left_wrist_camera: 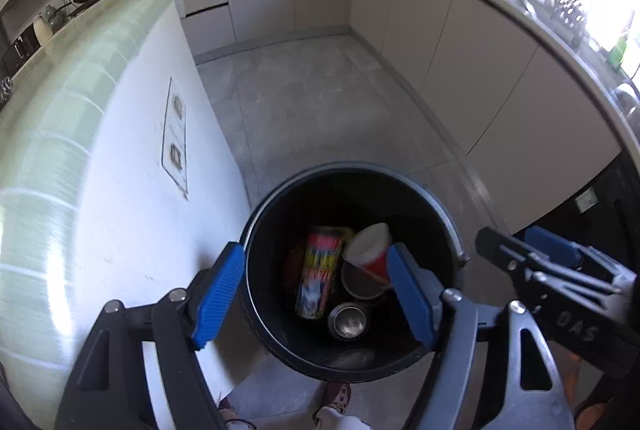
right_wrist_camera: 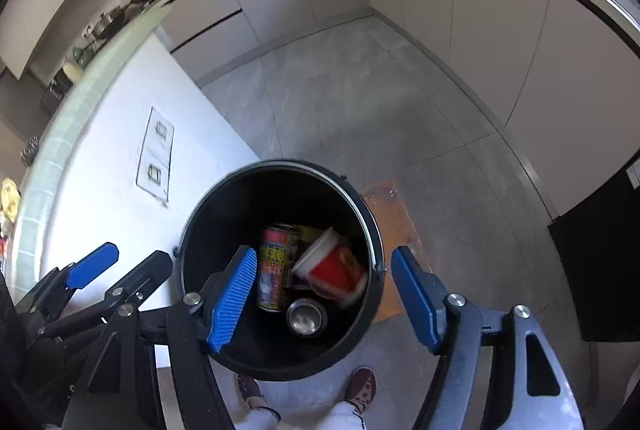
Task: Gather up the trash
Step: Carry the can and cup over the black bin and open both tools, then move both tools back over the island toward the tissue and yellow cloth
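Note:
A black round bin (left_wrist_camera: 448, 230) stands on the kitchen floor below both grippers; it also shows in the right wrist view (right_wrist_camera: 200, 226). Inside lie a colourful printed can (left_wrist_camera: 320, 270) (right_wrist_camera: 274, 266), a red and white paper cup (left_wrist_camera: 370, 250) (right_wrist_camera: 334, 270) and a small silver can standing on end (left_wrist_camera: 348, 320) (right_wrist_camera: 306, 318). My left gripper (left_wrist_camera: 316, 296) is open and empty above the bin. My right gripper (right_wrist_camera: 324, 300) is open and empty above it too. Each gripper shows at the edge of the other's view, the right (left_wrist_camera: 532, 250) and the left (right_wrist_camera: 116, 270).
A white island wall (left_wrist_camera: 132, 230) with sockets and a green tiled top (left_wrist_camera: 60, 118) stands left of the bin. Beige cabinets (left_wrist_camera: 460, 42) run along the back and right. An orange mat (right_wrist_camera: 400, 230) lies right of the bin. The person's feet (right_wrist_camera: 360, 386) are just in front of it.

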Tool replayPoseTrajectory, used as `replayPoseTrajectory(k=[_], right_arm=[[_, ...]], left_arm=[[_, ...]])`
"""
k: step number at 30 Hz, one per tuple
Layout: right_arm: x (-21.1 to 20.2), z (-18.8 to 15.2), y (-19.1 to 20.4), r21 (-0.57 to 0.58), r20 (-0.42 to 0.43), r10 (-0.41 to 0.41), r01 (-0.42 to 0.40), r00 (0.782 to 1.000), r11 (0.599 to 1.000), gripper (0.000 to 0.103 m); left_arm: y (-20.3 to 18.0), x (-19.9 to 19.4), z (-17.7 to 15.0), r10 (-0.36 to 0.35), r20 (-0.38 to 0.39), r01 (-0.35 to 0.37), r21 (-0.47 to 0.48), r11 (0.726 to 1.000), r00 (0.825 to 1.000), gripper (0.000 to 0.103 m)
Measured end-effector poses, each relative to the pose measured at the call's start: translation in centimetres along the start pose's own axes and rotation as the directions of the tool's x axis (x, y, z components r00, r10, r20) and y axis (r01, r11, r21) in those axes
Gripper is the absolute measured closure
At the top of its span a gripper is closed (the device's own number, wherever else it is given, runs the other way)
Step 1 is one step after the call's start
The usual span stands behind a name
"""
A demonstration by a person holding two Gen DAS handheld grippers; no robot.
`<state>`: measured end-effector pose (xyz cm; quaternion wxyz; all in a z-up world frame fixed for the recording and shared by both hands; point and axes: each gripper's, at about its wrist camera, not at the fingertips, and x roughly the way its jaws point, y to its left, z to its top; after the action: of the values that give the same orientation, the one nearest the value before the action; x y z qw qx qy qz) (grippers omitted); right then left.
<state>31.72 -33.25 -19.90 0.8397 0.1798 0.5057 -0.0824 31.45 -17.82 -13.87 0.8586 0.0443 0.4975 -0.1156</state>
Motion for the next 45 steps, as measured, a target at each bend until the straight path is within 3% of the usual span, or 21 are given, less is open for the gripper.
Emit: replayPoseTrajectory(k=[10,13,22,33,45], right_arm=[[-8.1,0.6,4.4,0.003,0.132,-0.010,0.010,0.991,1.000,0.031],[-10.8,0.5,8.3,-0.013,0.179,0.004,-0.001,0.984,1.000,0.030],[-13.8,-1.9,22.9,-0.126,0.225,0.098,-0.071,0.970,0.989,0.025],[-11.3,-5.5,40.7,-0.225,0.194,0.199,-0.154,0.960,0.962,0.024],[-9.4,-4.7,50.0,-0.327,0.153,0.251,-0.191,0.956,0.926,0.021]], left_arm=[[5.2,-10.1,1.6,-0.033,0.133,0.034,-0.009,0.999,0.991,0.028],[9.3,-13.3,1.3,-0.003,0.172,0.010,-0.038,0.999,0.985,0.028],[23.2,-17.2,-1.2,0.130,0.208,-0.101,-0.145,0.984,0.969,0.028],[37.6,-20.0,-3.9,0.227,0.221,-0.169,-0.253,0.952,0.948,0.025],[46.2,-19.7,-3.9,0.288,0.192,-0.206,-0.360,0.910,0.938,0.021]])
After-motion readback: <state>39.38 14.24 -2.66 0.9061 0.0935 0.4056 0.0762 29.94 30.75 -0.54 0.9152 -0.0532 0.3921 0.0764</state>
